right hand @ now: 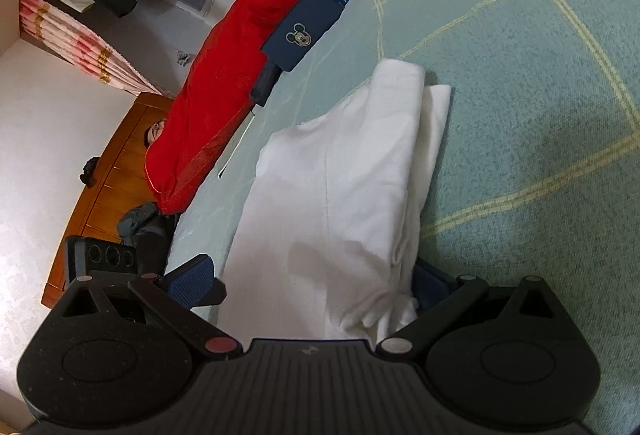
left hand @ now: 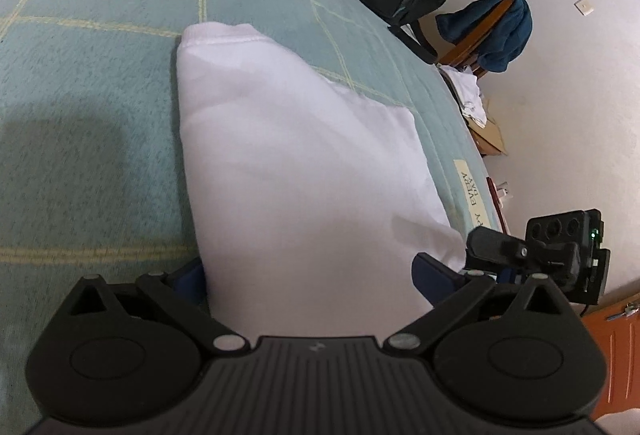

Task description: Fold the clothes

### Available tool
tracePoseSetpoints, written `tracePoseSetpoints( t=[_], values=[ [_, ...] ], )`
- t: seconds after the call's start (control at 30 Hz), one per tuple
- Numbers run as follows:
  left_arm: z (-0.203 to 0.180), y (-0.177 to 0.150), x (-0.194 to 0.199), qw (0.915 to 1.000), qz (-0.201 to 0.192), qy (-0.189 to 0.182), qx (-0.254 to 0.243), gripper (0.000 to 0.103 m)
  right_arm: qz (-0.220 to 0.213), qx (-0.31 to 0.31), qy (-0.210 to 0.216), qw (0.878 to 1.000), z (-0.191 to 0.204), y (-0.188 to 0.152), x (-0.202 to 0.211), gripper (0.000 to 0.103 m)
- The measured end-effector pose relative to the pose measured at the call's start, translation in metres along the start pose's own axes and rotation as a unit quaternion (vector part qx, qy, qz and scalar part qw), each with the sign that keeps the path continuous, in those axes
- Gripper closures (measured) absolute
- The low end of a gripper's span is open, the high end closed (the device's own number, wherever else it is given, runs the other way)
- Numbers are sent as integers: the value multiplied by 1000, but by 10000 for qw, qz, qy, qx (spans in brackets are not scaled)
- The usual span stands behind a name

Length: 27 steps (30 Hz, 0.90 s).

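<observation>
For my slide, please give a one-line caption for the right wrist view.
Right gripper, jaws open, around the near end of a folded white garment on a green bedspread.

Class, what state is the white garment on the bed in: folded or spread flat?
Folded. The white garment lies in stacked layers forming a narrow strip on the bed, with a doubled edge along one side.

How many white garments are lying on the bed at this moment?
1. A single folded white garment lies on the green bed cover, its near end between the left tongs and also the right tongs. Other white cloth sits off the bed, beyond its edge.
</observation>
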<state>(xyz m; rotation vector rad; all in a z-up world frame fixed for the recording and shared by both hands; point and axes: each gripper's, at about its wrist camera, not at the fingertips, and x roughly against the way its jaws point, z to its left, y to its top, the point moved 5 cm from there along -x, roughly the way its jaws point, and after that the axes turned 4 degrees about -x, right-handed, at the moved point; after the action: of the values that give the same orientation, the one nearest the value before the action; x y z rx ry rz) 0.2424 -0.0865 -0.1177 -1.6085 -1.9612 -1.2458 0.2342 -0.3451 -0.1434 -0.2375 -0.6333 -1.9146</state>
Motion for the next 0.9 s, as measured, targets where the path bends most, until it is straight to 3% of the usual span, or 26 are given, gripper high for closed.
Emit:
tracePoseSetpoints(
  t=[0.5,0.73,0.9],
  values=[
    [13,11,-2,9993,-64,-320,199,2,7,-55,-94,9999,0,7,-7,0],
    [27,18,-4,9947,-180,-750,677,2,-30,-86,-51,9999,-3,13,-11,0],
    [25,2,4,9901,45,-1166,782,2,-7,-105,12,9999,-2,9,-6,0]
  ],
)
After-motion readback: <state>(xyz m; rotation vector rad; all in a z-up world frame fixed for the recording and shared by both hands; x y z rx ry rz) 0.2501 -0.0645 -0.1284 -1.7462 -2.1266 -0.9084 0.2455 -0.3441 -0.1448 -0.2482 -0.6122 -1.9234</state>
